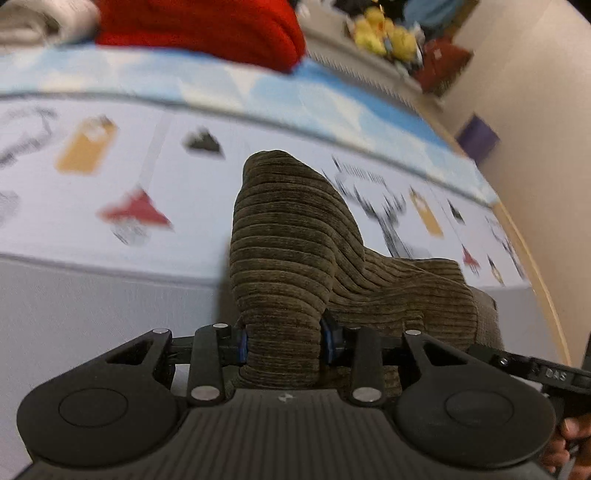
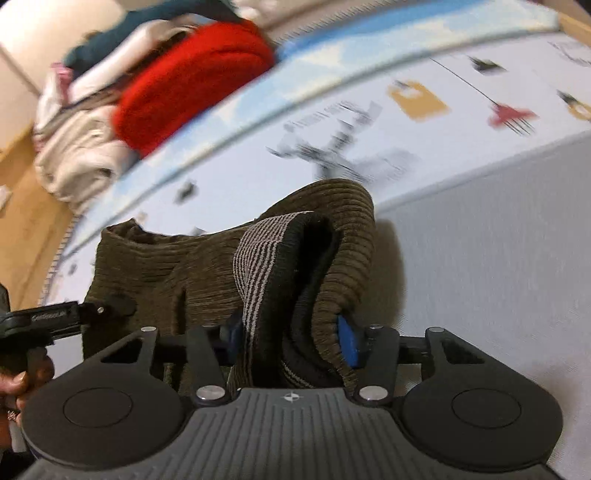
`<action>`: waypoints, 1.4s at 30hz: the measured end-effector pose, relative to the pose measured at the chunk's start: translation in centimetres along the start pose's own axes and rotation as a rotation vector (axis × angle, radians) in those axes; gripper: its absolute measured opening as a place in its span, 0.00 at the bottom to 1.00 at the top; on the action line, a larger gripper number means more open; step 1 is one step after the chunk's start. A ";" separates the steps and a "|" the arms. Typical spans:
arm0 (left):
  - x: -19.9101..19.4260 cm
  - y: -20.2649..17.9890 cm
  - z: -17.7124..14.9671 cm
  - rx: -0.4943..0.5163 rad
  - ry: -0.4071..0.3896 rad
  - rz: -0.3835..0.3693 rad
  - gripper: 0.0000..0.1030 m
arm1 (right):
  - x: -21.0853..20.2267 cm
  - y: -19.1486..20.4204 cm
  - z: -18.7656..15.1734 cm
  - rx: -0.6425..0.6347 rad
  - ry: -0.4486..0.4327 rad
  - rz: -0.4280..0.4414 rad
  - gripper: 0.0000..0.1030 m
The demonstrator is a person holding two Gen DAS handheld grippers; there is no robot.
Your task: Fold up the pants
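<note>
The olive-brown corduroy pants (image 1: 288, 251) are lifted over the bed. My left gripper (image 1: 283, 341) is shut on a bunched fold of them, which stands up between its blue pads. My right gripper (image 2: 291, 338) is shut on another part of the pants (image 2: 177, 266), where the striped waistband lining (image 2: 258, 266) and dark inside show. The cloth spans between the two grippers. The other gripper shows at the right edge of the left wrist view (image 1: 546, 373) and at the left edge of the right wrist view (image 2: 55, 317).
A bed with a grey sheet (image 1: 92, 317) and a printed white and blue cover (image 1: 184, 155) lies below. A red garment (image 1: 207, 29) and a pile of pale clothes (image 2: 81, 147) sit at its far side. Yellow soft toys (image 1: 384, 33) stand on a shelf by the wall.
</note>
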State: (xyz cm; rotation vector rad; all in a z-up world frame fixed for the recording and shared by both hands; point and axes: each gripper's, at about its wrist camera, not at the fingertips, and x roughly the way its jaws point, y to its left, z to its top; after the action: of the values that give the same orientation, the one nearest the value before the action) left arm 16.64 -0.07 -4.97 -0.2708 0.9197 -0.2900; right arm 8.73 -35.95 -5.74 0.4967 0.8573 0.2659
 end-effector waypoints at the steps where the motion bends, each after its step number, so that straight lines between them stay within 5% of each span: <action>1: -0.7 0.8 0.4 -0.007 -0.032 0.015 0.38 | 0.3 1.1 0.2 -0.018 -0.024 0.026 0.50; 5: -2.6 4.2 1.2 -0.085 -0.093 0.086 0.54 | 1.6 4.8 0.8 -0.074 -0.094 0.086 0.51; 8: -3.6 6.7 1.1 -0.167 -0.080 0.120 0.55 | 4.2 6.7 0.5 -0.139 -0.050 -0.046 0.67; 10: -4.2 7.1 1.1 -0.149 -0.083 0.129 0.55 | 5.7 6.5 0.2 -0.128 0.007 -0.141 0.71; 13: -4.8 6.2 0.9 -0.044 -0.083 0.153 0.55 | 6.8 6.0 -0.2 -0.089 0.075 -0.129 0.70; 15: -4.6 5.8 0.3 0.034 -0.048 0.148 0.55 | 7.5 6.2 -1.0 -0.132 0.117 -0.147 0.72; 19: -0.7 5.3 -2.4 0.183 0.211 0.223 0.61 | 7.8 6.0 -1.2 -0.130 0.135 -0.161 0.74; 25: -2.0 6.1 -2.2 0.077 0.192 0.210 0.79 | 7.5 6.3 -1.2 -0.121 0.150 -0.172 0.77; 32: -0.6 7.0 -2.7 -0.060 0.287 0.097 0.76 | 7.8 5.9 -1.5 -0.114 0.174 -0.160 0.83; 37: -0.9 6.4 -2.6 -0.016 0.231 0.110 0.51 | 7.7 6.0 -1.6 -0.125 0.174 -0.159 0.82; 42: -1.1 6.4 -2.1 0.022 0.200 0.113 0.47 | 7.2 6.3 -1.5 -0.139 0.172 -0.111 0.49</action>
State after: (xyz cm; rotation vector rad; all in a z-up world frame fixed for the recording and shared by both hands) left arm 15.15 6.05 -7.56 -0.1701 1.1250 -0.2251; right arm 11.93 -27.05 -8.05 0.2978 1.0225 0.2665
